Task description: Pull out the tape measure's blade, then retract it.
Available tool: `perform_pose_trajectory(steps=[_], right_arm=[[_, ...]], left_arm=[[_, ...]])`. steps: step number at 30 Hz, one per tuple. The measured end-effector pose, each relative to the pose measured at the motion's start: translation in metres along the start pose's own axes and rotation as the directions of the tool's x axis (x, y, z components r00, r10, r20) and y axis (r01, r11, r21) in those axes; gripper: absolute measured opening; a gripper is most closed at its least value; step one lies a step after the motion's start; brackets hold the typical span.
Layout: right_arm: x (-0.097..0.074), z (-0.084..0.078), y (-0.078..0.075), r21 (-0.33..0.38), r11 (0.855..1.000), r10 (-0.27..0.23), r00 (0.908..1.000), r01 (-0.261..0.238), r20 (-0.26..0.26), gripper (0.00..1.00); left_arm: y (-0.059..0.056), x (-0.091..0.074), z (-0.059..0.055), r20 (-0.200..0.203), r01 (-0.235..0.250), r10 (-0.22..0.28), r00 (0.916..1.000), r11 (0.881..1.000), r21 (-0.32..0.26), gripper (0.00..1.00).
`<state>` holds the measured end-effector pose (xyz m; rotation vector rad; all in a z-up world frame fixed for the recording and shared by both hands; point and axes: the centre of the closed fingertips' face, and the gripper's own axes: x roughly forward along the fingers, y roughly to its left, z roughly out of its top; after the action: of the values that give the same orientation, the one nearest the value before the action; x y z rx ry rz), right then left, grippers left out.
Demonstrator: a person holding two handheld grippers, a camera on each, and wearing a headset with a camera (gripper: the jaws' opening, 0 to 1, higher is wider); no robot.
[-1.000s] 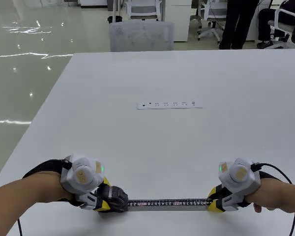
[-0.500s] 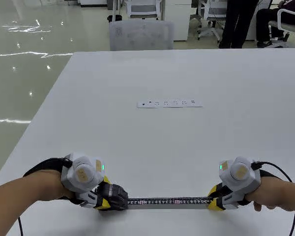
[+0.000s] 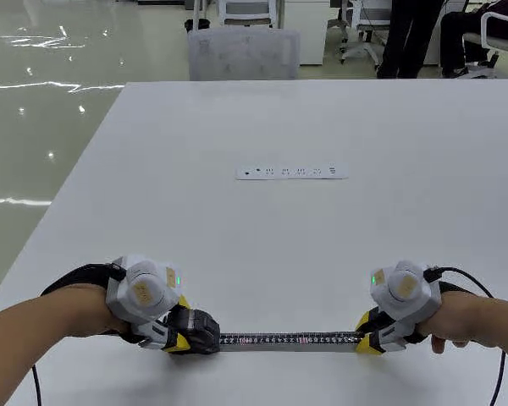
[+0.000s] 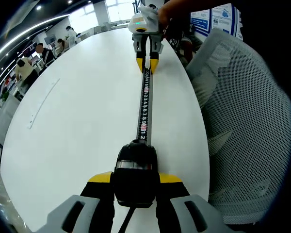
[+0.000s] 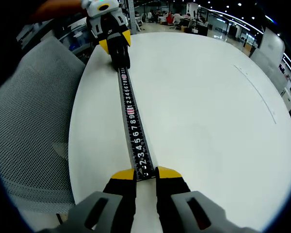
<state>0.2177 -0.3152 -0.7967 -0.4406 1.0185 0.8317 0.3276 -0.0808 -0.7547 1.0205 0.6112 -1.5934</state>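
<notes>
Low in the frame, on a white bench [image 3: 288,245], the left gripper [image 4: 136,178] presses its fingers against the black tape measure case [image 4: 136,162]. The right gripper [image 5: 145,174] has its fingers pinching the tip of the extended blade [image 5: 130,114].

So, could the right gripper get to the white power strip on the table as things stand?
Likely not yet: the right gripper is shut on the end of the blade, and the left gripper holds the tape measure. The table toward the power strip is bare, though.
</notes>
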Motion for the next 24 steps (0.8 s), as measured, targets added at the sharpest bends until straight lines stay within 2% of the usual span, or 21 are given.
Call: perform_pose_trajectory(steps=[6,8,10,15,17,20,22,24], right_arm=[[0.0,0.0,0.0,-0.001,1.0,0.001,1.0,-0.001,0.006,0.13],[0.001,0.0,0.001,-0.031,1.0,-0.002,1.0,0.002,0.002,0.14],[0.001,0.001,0.001,-0.026,1.0,-0.002,1.0,0.002,0.002,0.14],[0.001,0.001,0.0,-0.019,1.0,-0.009,0.9999,0.009,-0.005,0.15],[0.001,0.003,0.0,-0.011,1.0,-0.016,0.9999,0.016,-0.004,0.15],[0.002,0.005,0.0,0.045,0.999,-0.031,0.9994,0.031,0.012,0.17],[0.003,0.008,0.005,0.062,0.998,-0.021,0.9994,0.02,0.028,0.26],[0.003,0.009,0.005,0.04,0.998,-0.055,0.998,0.054,0.029,0.41]], left_arm=[[0.0,0.0,0.001,0.005,-0.005,0.005,1.0,1.0,0.004,0.29],[0.001,0.001,0.001,0.004,-0.006,0.006,1.0,1.0,0.003,0.3],[0.002,0.002,0.001,0.005,-0.013,0.013,0.9999,1.0,-0.003,0.3],[0.002,0.001,0.002,0.009,-0.023,0.023,0.9997,0.999,0.036,0.31],[0.003,0.001,0.001,0.005,-0.028,0.028,0.9996,0.999,0.026,0.31],[0.004,0.001,0.0,0.007,-0.04,0.04,0.9992,0.999,-0.007,0.31],[0.005,-0.001,-0.004,0.011,-0.052,0.053,0.9985,0.996,-0.069,0.31],[0.007,-0.004,-0.01,0.017,-0.073,0.076,0.997,0.985,-0.155,0.32]])
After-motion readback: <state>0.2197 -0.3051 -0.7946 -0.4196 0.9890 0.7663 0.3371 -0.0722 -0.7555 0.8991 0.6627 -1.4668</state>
